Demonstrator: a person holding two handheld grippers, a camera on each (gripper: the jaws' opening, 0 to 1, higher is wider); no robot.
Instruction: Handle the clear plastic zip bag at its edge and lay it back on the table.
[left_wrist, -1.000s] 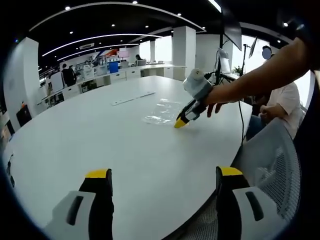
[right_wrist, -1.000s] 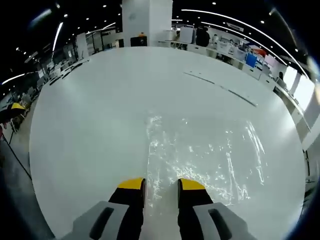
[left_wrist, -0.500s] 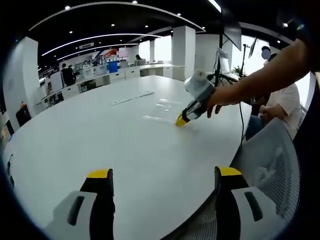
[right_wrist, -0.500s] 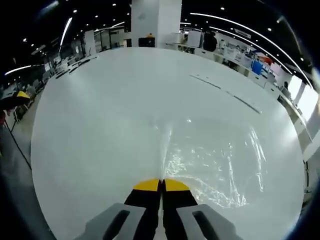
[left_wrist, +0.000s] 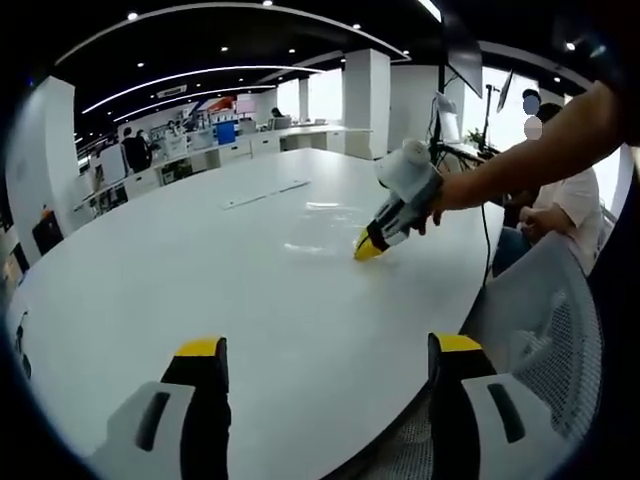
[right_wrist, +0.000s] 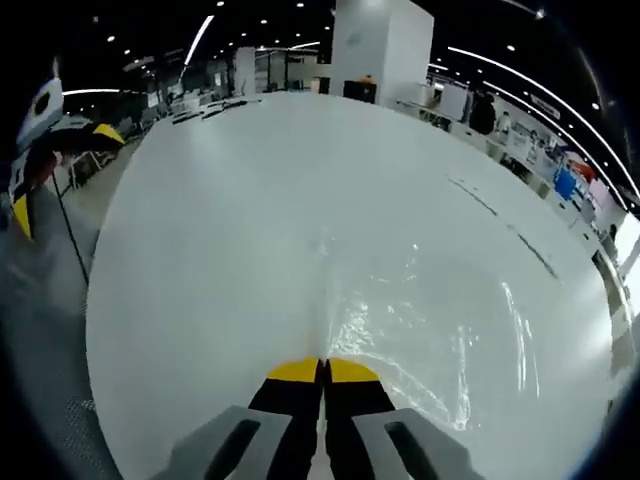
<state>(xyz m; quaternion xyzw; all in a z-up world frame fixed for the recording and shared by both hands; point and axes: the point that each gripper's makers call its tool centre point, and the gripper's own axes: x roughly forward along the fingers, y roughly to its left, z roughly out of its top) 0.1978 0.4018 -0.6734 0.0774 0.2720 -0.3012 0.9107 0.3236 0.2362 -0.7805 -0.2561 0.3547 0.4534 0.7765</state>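
The clear plastic zip bag (right_wrist: 430, 310) lies crinkled and shiny on the white table (right_wrist: 220, 230), spreading right and away from my right gripper (right_wrist: 323, 370). That gripper is shut on the bag's near edge, yellow tips pressed together. Seen from the left gripper view, the right gripper (left_wrist: 369, 247) is held by a person's hand, tips down at the table, with the bag (left_wrist: 312, 232) showing as a thin glint beside it. My left gripper (left_wrist: 327, 346) hangs open over the table's near side, nothing between its fingers. It also appears as the left gripper (right_wrist: 30, 150) at the far left edge.
A long thin strip (left_wrist: 265, 195) lies on the table beyond the bag. A grey mesh chair (left_wrist: 545, 310) stands at the table's right edge, and a seated person in a white shirt (left_wrist: 572, 200) is behind it. A white column (left_wrist: 368, 100) and office desks stand far back.
The right gripper's jaws went from open around the bag's edge to shut on it. The right hand has since tilted, and the bag's outline looks flatter from the left gripper view.
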